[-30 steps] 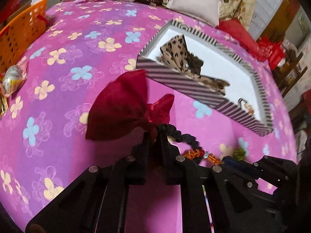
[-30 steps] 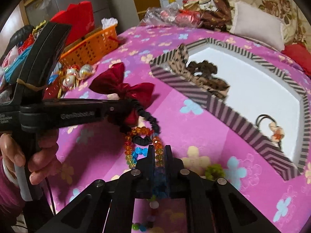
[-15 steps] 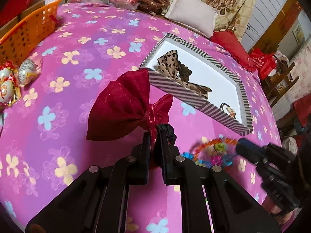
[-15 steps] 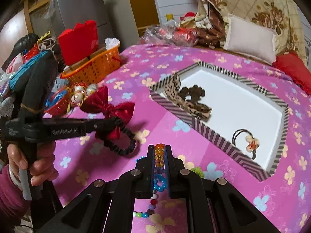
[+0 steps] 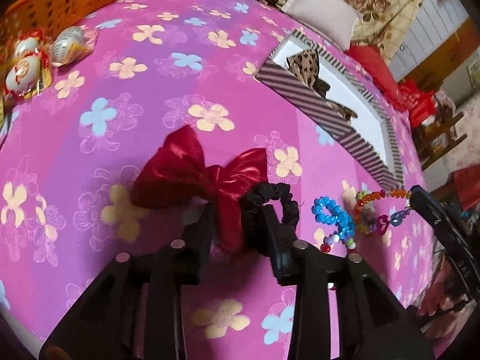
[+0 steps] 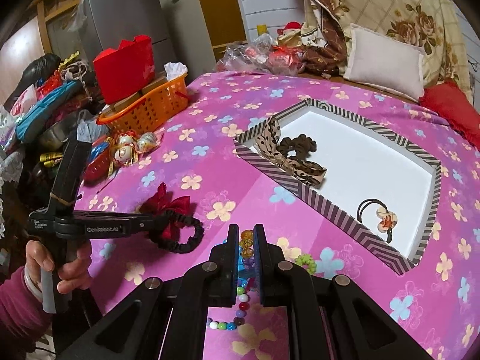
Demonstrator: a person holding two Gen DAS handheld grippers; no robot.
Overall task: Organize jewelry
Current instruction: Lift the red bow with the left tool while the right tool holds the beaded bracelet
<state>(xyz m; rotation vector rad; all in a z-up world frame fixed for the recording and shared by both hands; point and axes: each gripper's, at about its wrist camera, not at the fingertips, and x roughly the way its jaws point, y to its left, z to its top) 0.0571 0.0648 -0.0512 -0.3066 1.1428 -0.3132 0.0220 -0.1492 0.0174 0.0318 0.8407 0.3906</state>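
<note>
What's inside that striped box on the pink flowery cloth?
The striped box holds a leopard-print bow scrunchie and a black hair tie with a flower charm on its white floor. Its near wall hides a strip of that floor.

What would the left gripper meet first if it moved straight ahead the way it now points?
Probably the red bow hair tie: it lies between the opening jaws of the left gripper. Beyond it is the pink flowered cloth.

Red bow (image 5: 207,174): glossy satin-like cloth on a matt black ruched fabric band (image 5: 279,201). Bead strings (image 5: 354,216): translucent, shiny, glass-like or plastic. Bedcover (image 5: 150,90): smooth printed cloth. Striped box (image 6: 330,207): matt paperboard, white inside. Basket (image 6: 150,108): orange perforated plastic. Gripper fingers (image 6: 231,249): matt black plastic.
</note>
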